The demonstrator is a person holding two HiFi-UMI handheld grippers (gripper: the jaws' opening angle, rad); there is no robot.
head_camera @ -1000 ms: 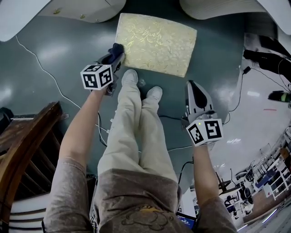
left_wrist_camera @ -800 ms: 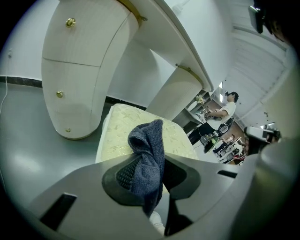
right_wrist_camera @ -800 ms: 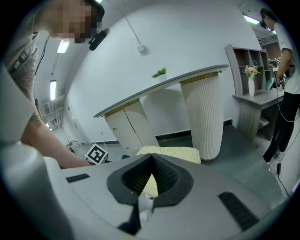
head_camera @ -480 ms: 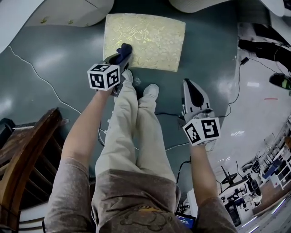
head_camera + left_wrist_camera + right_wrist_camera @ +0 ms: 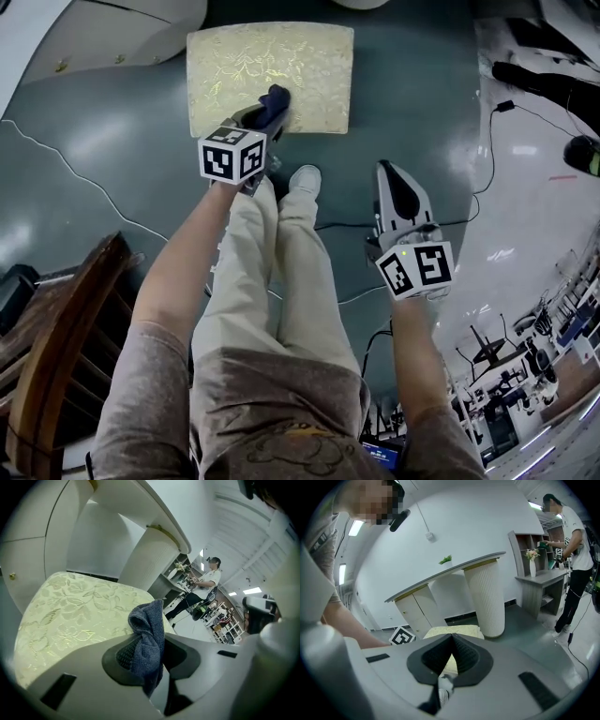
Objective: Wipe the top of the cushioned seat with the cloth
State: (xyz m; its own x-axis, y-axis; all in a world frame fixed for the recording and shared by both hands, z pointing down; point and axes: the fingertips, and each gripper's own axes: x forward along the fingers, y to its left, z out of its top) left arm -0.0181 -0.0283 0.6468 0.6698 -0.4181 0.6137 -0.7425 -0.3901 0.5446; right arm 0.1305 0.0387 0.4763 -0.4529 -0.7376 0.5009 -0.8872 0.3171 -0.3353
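The seat [image 5: 253, 56], a pale gold cushion, is sitting on the floor [image 5: 112, 141] in front of the person's feet, its long axis running left to right across the head view. The left claw [image 5: 267, 112] is reaching over the seat's near edge, toward the right-hand corner, and is clamping a dark blue cloth [image 5: 277, 97]. In the left gripper view the jaws are pinching the cloth [image 5: 147, 625] at its middle, with a bunched end sticking out past the tips above the patterned top [image 5: 70, 606]. Whether the cloth is actually pressing on the fabric cannot be told. Most of the top is lying to the left of and beyond the cloth, so the wipe probably has to travel that way. The right claw [image 5: 394, 173] is hanging over bare floor, well apart from the seat. Its jaws [image 5: 451, 641] are meeting at the tips and gripping nothing, so the left is the nearer one.
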